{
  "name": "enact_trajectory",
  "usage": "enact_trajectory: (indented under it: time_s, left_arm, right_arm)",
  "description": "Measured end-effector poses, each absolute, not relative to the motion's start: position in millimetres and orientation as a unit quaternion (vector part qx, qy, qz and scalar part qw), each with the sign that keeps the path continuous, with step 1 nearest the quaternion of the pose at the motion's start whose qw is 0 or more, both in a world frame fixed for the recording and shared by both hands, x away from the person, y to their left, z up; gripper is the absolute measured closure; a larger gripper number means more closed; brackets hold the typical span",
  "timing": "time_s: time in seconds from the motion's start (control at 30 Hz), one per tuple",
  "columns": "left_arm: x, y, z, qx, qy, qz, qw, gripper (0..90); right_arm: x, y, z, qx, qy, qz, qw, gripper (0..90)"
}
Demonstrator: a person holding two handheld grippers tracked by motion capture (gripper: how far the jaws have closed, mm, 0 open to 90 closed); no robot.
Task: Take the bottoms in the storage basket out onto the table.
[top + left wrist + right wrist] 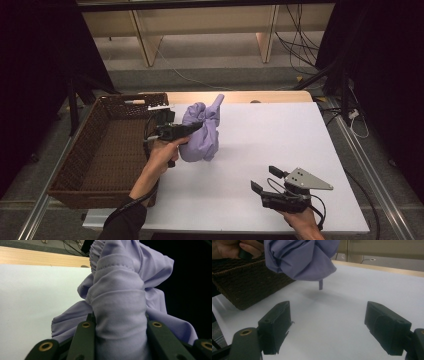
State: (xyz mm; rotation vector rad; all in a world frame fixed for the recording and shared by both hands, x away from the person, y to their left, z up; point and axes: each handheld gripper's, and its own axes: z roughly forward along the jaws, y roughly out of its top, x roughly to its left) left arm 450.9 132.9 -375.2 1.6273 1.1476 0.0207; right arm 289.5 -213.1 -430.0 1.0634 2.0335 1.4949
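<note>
Presently your white table top (260, 150) carries a brown wicker basket (100, 150) along its left edge, its open top free to receive whatever comes over the wall. You hold the lilac cloth (202, 132) bunched and lifted beside that basket; in the right gripper view its lower folds (299, 260) hang above the table with a shadow beneath, so it is clear of the surface. Your left gripper (192, 129) is clamped on a thick gathered fold, the fabric (120, 315) packed between both jaws, which I judge keeps the bundle compact for carrying. Your right gripper (266, 180) sits low near the table's near edge, well apart from the cloth, jaws spread wide and empty, apparently standing by.
</note>
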Motion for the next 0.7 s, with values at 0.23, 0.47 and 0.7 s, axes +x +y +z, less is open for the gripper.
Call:
enact_trajectory:
  time_s: [0.23,0.47,0.7]
  left_arm:
    - [457,128,-378,0.685,0.488,0.011,0.541,70.0]
    - [461,121,-383,0.686,0.49,0.012,0.538,69.9]
    - [465,114,-388,0.693,0.49,0.014,0.529,69.8]
  right_arm:
    - [289,-214,-430,0.382,0.726,0.536,0.2,22.2]
    - [290,-214,-430,0.381,0.727,0.535,0.2,22.2]
    - [290,-215,-430,0.383,0.726,0.536,0.2,22.2]
